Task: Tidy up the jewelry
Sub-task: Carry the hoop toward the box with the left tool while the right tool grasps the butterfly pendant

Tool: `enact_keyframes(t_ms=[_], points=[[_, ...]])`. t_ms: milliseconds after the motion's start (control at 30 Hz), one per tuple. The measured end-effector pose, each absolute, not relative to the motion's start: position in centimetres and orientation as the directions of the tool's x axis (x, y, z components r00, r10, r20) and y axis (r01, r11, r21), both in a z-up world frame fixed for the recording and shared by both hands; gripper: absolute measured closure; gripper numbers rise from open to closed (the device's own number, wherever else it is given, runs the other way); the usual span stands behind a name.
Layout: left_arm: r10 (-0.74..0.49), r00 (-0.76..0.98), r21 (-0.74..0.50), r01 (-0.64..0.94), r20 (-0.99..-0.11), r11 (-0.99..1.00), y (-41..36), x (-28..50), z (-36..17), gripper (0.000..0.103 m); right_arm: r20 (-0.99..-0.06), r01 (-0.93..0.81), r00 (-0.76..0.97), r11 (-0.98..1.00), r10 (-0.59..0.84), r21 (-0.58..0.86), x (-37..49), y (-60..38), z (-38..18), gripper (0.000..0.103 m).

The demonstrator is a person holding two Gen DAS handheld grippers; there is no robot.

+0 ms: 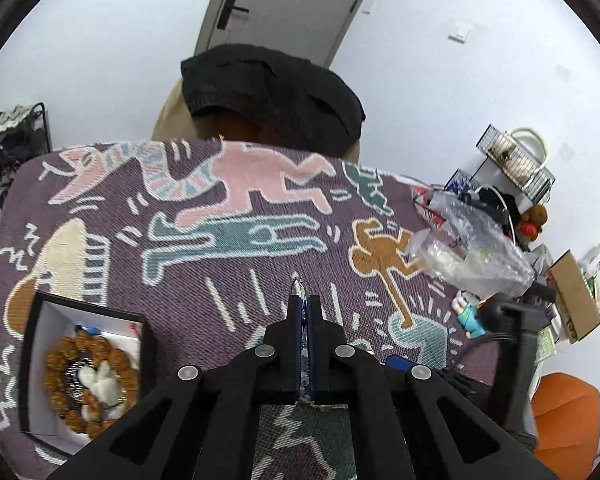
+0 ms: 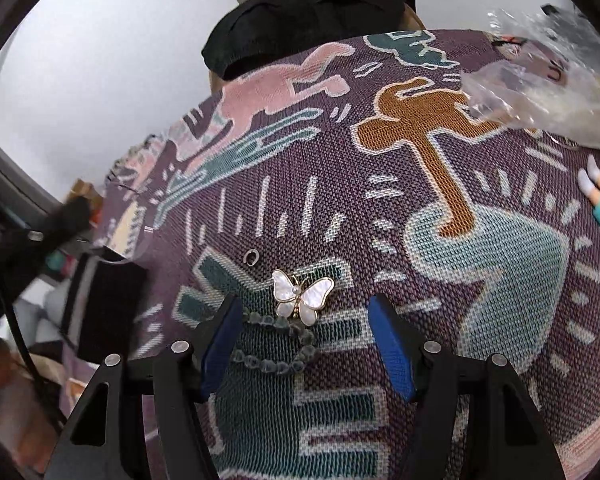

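Left gripper (image 1: 305,304): clenched, blue pads pressed together; a thin, shiny sliver sticks out past the tips, too small to name.
Right gripper (image 2: 304,320): released, blue pads standing wide apart above the cloth, nothing pressed between them.
Bead strand (image 2: 278,344): clear, pale beads in a loose loop on the cloth, lying between the right pads and touching neither.
Butterfly brooch (image 2: 302,295): white pearly wings with gold edging, flat on the cloth, just beyond the strand and overlapping its far edge.
Small ring (image 2: 251,257): a tiny silvery loop on the cloth, a little past the brooch and to its left.
Box (image 1: 32,360): open, black walls and white lining, on the cloth to the left of the left gripper.
Bracelet (image 1: 96,352): brown knobbly beads coiled inside the box, with white pieces in the middle of the coil.
Cloth (image 1: 260,252): purple woven cover with pink, teal, brown and cream figures, spread over the whole tabletop.
Figurine (image 1: 470,314): small, teal-clothed, lying near the right edge of the cloth.
Plastic bag (image 1: 468,248): clear and crumpled, farther right on the cloth, beyond the figurine.
Black garment (image 1: 272,92): draped over a chair back at the far edge of the table.
Door (image 1: 284,0): grey, with a dark handle, in the white wall behind.
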State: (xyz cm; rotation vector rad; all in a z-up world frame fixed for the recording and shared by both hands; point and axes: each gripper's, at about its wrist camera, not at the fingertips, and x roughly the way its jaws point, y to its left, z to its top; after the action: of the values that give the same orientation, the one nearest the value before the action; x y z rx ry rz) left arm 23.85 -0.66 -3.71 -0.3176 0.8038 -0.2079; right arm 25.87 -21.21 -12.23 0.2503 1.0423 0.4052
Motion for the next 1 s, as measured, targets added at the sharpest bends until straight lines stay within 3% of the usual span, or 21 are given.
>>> enact_keyframes(t_ms=[433, 600, 633, 667, 1000], points=[[-0.268, 0.737, -0.358, 0.038, -0.620, 0.933, 3.6, 21.2, -1.9, 0.101, -0.851, -0.188, 0.477, 0.972, 0.218, 0.143, 26.4, -17.5, -12.5, 0.038], [-0.250, 0.750, -0.350, 0.027, -0.612, 0.937, 4.8, 20.4, -1.5, 0.101, -0.851, -0.152, 0.510, 0.987, 0.127, 0.057, 26.3, -16.7, -12.5, 0.053], [-0.244, 0.752, -0.347, 0.022, -0.612, 0.938, 5.2, 20.2, -1.4, 0.101, -0.848, -0.156, 0.515, 0.987, 0.124, 0.049, 26.3, -16.6, -12.5, 0.061], [-0.239, 0.754, -0.344, 0.018, -0.611, 0.939, 5.5, 20.0, -1.4, 0.101, -0.847, -0.168, 0.517, 0.985, 0.124, 0.042, 26.2, -16.4, -12.4, 0.062], [-0.183, 0.755, -0.322, -0.039, -0.630, 0.946, 8.4, 18.8, -2.0, 0.101, -0.811, -0.208, 0.538, 0.969, 0.230, 0.136, 25.4, -16.1, -10.5, 0.063]])
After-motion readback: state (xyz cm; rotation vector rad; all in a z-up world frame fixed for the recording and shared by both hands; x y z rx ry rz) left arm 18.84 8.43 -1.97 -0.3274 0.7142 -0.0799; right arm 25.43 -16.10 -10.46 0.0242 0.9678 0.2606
